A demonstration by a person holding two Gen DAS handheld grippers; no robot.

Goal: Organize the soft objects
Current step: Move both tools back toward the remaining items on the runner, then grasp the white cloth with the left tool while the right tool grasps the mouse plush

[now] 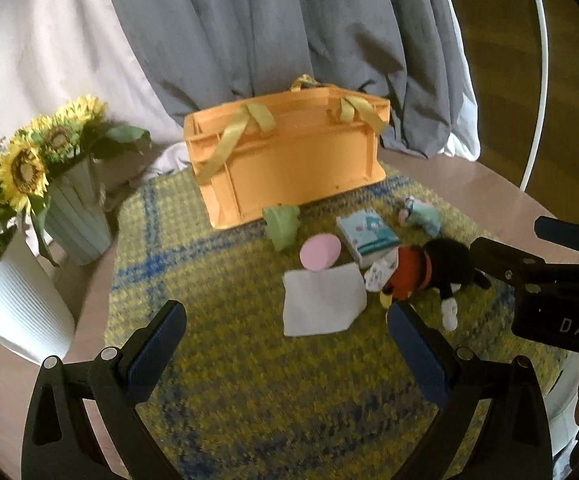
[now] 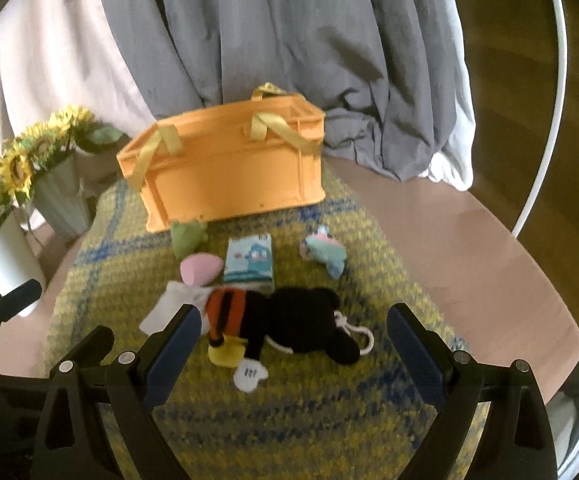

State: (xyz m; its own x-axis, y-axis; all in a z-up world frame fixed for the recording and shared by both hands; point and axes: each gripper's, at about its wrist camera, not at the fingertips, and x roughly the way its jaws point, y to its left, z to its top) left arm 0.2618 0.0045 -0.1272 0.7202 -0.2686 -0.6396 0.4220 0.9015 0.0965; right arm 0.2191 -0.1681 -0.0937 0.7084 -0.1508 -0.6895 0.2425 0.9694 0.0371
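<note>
Orange plastic crate [image 2: 225,172] with yellow ribbon handles stood at twelve o'clock on the yellow-and-blue woven mat [image 2: 289,420]; I could not see its contents. Black knitted mouse doll [image 2: 297,328] lay loose ahead of my right gripper [image 2: 289,344], jaws wide, empty. My left gripper [image 1: 285,344], likewise spread, faced the white folded cloth [image 1: 321,300], I judged for pickup.

- Left gripper [image 1: 285,332]: black plastic frame with triangular cut-outs, blue padded fingers [image 1: 157,344], round silver screw heads at the finger joints
- Right gripper [image 2: 293,340]: same build, black arms with triangular openings, blue pads, silver screws
- In the left wrist view the right gripper's black body carries white letters "DAS"
- Light grey-white clothing shows at the lower right edge of both views
</note>
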